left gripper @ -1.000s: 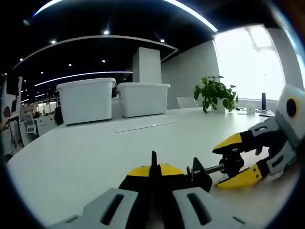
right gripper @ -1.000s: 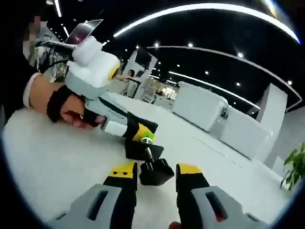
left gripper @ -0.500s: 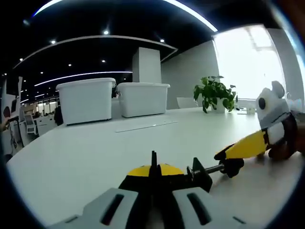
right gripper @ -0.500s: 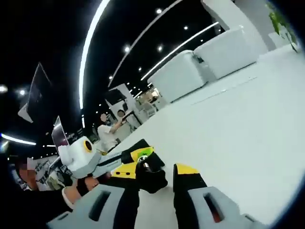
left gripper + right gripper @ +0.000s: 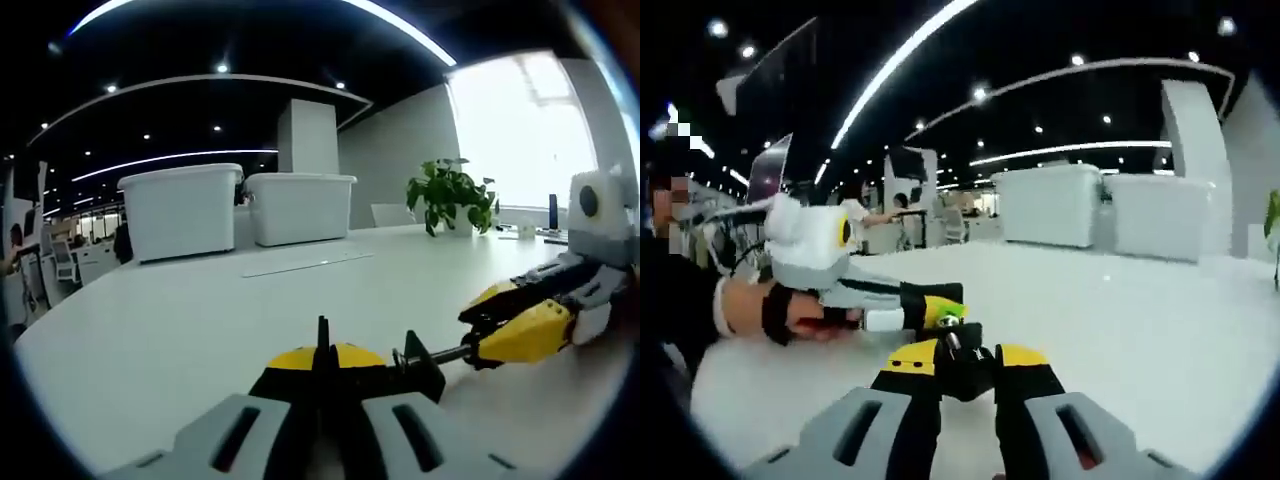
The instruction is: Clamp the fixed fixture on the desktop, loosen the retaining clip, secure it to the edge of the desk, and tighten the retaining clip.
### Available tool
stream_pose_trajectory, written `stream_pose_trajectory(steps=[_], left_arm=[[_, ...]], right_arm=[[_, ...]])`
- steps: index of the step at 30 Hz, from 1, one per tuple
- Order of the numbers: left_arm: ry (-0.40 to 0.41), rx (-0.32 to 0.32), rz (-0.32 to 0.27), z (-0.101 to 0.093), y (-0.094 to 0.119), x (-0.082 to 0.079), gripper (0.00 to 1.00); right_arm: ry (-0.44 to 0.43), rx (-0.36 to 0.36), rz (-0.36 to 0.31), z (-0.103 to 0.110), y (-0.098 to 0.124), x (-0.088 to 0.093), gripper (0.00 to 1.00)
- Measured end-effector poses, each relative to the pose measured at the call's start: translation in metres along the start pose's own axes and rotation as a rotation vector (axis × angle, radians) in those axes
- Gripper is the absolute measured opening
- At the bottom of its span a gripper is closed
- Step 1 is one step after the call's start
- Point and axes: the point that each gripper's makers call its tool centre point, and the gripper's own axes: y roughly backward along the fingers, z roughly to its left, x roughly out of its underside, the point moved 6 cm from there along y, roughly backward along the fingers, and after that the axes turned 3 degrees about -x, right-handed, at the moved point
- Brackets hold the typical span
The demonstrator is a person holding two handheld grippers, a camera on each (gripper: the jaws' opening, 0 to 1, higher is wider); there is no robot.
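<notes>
The black fixture [image 5: 420, 368] lies low over the white desk [image 5: 200, 310]. My left gripper [image 5: 320, 362] is shut on its body, yellow tips pressed together. A threaded screw [image 5: 448, 353] runs out to the right, where my right gripper [image 5: 492, 338] comes in with its yellow jaws around the screw's end. In the right gripper view, my right gripper [image 5: 966, 358] is shut on the black screw knob [image 5: 966, 368]. The left gripper [image 5: 938, 306] reaches in from the left there, held by a hand [image 5: 790, 315] with a black strap.
Two white storage bins [image 5: 182, 210] [image 5: 300, 205] stand at the back of the desk, with a flat strip [image 5: 305, 262] lying in front of them. A potted plant [image 5: 450, 195] stands at the far right by the bright window. People [image 5: 855, 215] stand far off.
My right gripper has rolled about the screw knob and back, so its view swung round. Its jaws have closed in on the knob. The left gripper and fixture body held still.
</notes>
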Motion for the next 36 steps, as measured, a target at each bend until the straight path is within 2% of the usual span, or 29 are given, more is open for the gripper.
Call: stream_pose_trajectory(steps=[1,3,13,14,19,22,24,28,30,32,33,35,36], left_arm=[[-0.001,0.000,0.000,0.000,0.000,0.000,0.04],[-0.001,-0.002,0.000,0.000,0.000,0.000,0.04],[0.004,-0.009,0.002,0.000,-0.001,0.000,0.04],[0.003,-0.011,0.002,0.000,-0.001,0.000,0.04],[0.002,-0.010,0.002,0.000,-0.001,0.000,0.04],[-0.001,-0.011,0.001,0.000,-0.001,0.000,0.04],[-0.001,-0.011,0.001,0.000,-0.001,0.000,0.04],[-0.002,-0.010,0.001,0.000,0.000,0.000,0.04],[-0.003,-0.010,0.001,0.000,0.000,0.000,0.04],[-0.004,-0.010,0.001,-0.001,0.000,0.000,0.04],[-0.004,-0.009,0.001,-0.001,0.000,0.000,0.04],[-0.005,-0.008,0.000,-0.001,0.000,-0.001,0.04],[-0.005,-0.008,0.000,-0.001,0.000,-0.001,0.04]], right_arm=[[0.091,0.009,0.000,0.004,0.001,-0.001,0.17],[0.210,0.031,0.009,0.010,0.002,-0.002,0.17],[0.699,0.110,0.056,0.021,-0.002,0.002,0.17],[0.671,0.101,0.061,0.022,-0.004,0.004,0.17],[0.667,0.104,0.060,0.023,0.001,0.003,0.17],[0.734,0.076,0.066,0.025,0.001,0.001,0.18],[0.685,0.038,0.052,0.029,0.002,-0.001,0.22],[0.452,0.021,0.035,0.021,0.003,-0.002,0.35],[0.274,0.026,0.008,0.011,0.003,-0.004,0.34],[0.029,0.018,-0.017,0.002,0.000,-0.002,0.35],[-0.057,0.011,-0.025,-0.002,-0.001,-0.002,0.35],[-0.134,-0.004,-0.024,-0.008,-0.003,0.002,0.35],[-0.179,-0.014,0.005,-0.009,-0.004,0.008,0.35]])
